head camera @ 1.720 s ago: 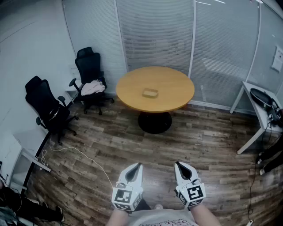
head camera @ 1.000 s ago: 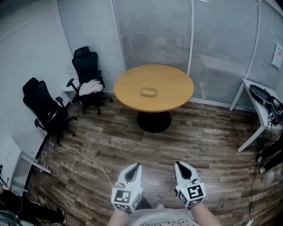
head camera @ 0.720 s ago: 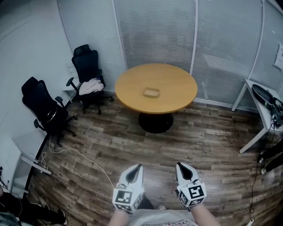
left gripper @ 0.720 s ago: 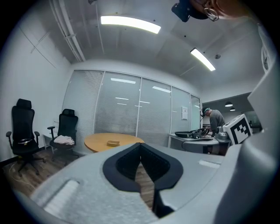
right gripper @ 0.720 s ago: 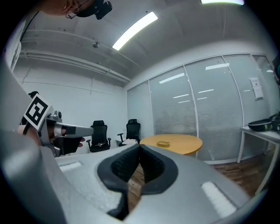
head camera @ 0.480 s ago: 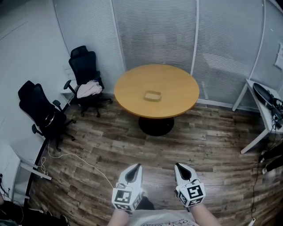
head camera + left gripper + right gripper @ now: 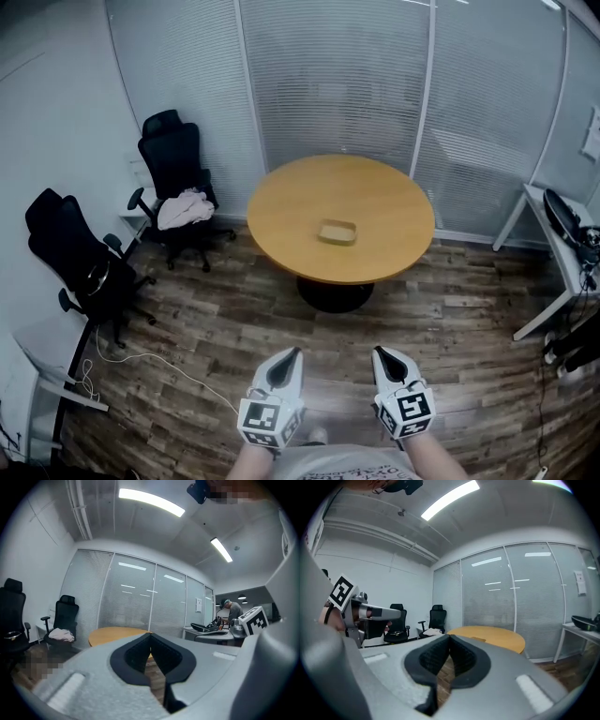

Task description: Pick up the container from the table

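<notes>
The container (image 7: pixel 337 232) lies near the middle of the round table (image 7: pixel 394 192), well apart from both grippers. The left gripper (image 7: pixel 292 354) and right gripper (image 7: pixel 379 353) hover side by side over the floor (image 7: pixel 234 319), each with its jaws clenched together on nothing.

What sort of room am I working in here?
Most likely a small office meeting room: a round wooden table with a small container on it, black swivel office chairs beside the wall, and glass partition walls with blinds.
</notes>
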